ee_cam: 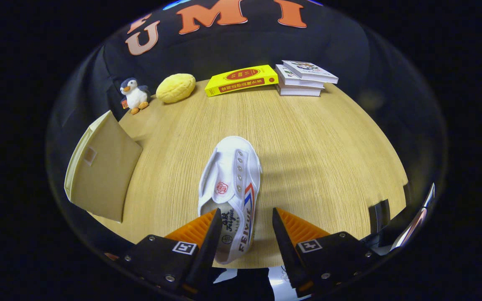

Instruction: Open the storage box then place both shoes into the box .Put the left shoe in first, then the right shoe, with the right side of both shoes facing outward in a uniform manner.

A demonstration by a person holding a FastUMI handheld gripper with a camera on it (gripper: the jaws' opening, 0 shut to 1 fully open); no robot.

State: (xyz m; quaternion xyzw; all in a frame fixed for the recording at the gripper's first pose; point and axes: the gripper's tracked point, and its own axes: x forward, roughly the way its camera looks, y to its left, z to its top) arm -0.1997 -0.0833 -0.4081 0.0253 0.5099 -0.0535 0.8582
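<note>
While the shoe lies on the wood, the scene reads like this, from the biggest thing to the smallest:

Table point(316, 159): light wood with fine grain, it takes the whole middle of the frame.

Box point(101, 173): beige fabric, at the left of the frame, on the table's left edge; it is tilted and one flat side with a small patch faces the camera. I cannot tell if it is open.

Gripper point(243, 228): at the bottom centre; the two fingers stand apart, one on each side of the shoe's heel. The left finger is against or just beside the shoe, the right finger has a clear gap to it, so they do not clamp it.

Shoe point(232, 184): white canvas, it lies in the lower centre with the heel between the fingers and the toe pointing away up the frame; a red and blue stripe shows on its right side.

Books point(303, 79): a white stack, upper right, at the far edge.

Yellow book point(241, 80): flat, just left of the stack.

Yellow cushion point(176, 88): upper left, beside the yellow book.

Penguin point(134, 96): a small plush, upright, left of the cushion.
</note>
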